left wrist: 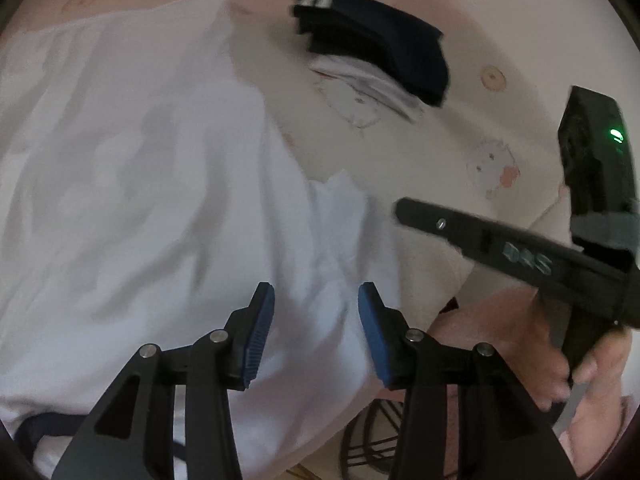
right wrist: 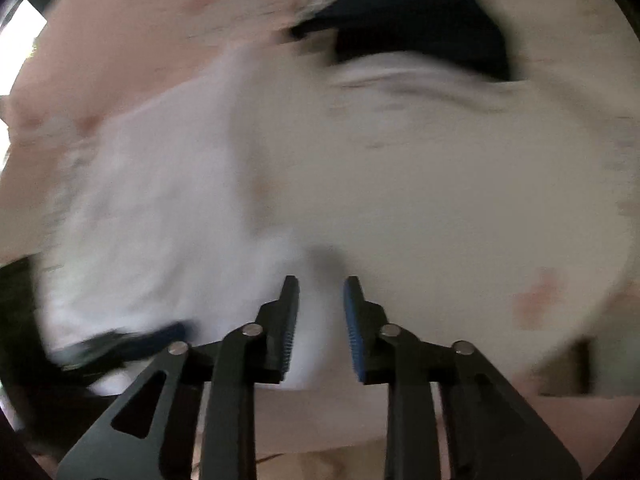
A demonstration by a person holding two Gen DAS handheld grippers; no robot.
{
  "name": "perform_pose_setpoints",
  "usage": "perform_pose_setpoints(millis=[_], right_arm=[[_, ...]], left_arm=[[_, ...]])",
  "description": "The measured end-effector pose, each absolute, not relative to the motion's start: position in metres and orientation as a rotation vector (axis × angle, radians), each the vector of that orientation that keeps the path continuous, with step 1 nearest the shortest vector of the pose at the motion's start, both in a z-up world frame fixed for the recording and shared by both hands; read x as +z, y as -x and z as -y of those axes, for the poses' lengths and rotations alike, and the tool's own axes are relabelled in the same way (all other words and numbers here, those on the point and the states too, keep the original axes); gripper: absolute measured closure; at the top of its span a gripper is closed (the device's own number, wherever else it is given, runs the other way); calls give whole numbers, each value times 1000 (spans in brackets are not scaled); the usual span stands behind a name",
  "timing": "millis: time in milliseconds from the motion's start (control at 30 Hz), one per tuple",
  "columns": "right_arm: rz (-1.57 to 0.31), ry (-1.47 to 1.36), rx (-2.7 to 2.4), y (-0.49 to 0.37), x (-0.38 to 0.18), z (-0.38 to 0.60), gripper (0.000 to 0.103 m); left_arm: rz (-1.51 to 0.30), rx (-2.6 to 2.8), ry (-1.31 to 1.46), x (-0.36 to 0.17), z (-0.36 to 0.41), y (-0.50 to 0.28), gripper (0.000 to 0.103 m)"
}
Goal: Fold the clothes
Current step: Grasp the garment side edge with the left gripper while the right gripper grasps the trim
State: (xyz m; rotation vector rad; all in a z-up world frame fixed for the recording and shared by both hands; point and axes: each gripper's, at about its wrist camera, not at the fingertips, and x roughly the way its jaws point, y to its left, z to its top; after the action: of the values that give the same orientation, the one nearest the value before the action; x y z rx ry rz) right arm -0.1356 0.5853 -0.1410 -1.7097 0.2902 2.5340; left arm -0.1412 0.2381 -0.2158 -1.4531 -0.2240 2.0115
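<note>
From the left wrist, the white garment (left wrist: 132,184) spreads over the left and centre of the frame on the pale printed sheet (left wrist: 472,128). The left gripper (left wrist: 316,300) hangs released above it, nothing between its blue pads. A folded dark stack (left wrist: 376,48) lies at upper centre; the right gripper (left wrist: 404,208) comes in from the right edge.

From the right wrist, all blurred: the right gripper (right wrist: 321,292) stands part-open over a white fold, pads apparently clear. Better to settle both tips onto an edge before pinching.

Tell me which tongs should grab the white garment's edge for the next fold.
Right, probably: the right tongs sit at the white garment's edge, cloth between the pads. The left tongs hover mid-cloth.
</note>
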Motion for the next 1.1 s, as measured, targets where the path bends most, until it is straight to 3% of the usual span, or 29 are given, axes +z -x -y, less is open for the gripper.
perform_pose_setpoints(millis=[100, 200, 233, 267, 300, 433, 633, 833, 1033, 1100], right_arm=[[-422, 1760, 2400, 124, -155, -618, 63], [-494, 1840, 2378, 118, -165, -625, 61], [-510, 1867, 2375, 117, -169, -626, 61], [-527, 1894, 2373, 116, -172, -626, 60], [-599, 1936, 2381, 116, -175, -626, 58], [-740, 2031, 2404, 121, -180, -619, 49], [-692, 2023, 2437, 128, -178, -610, 44], [-593, 2012, 2440, 133, -182, -597, 44], [-388, 2050, 2563, 143, -183, -559, 42], [-437, 2078, 2632, 142, -179, -550, 44]], left_arm=[[198, 1991, 1451, -220, -263, 147, 57], [102, 2053, 1477, -225, -280, 152, 57], [65, 2081, 1490, -227, -283, 153, 69], [27, 2109, 1502, -229, -286, 154, 92], [-11, 2137, 1514, -230, -289, 155, 94], [140, 2199, 1531, -225, -253, 156, 95], [308, 2257, 1564, -223, -195, 159, 96], [594, 2161, 1534, -242, -158, 159, 97], [640, 2125, 1490, -241, -158, 150, 97], [669, 2093, 1464, -236, -156, 147, 97]])
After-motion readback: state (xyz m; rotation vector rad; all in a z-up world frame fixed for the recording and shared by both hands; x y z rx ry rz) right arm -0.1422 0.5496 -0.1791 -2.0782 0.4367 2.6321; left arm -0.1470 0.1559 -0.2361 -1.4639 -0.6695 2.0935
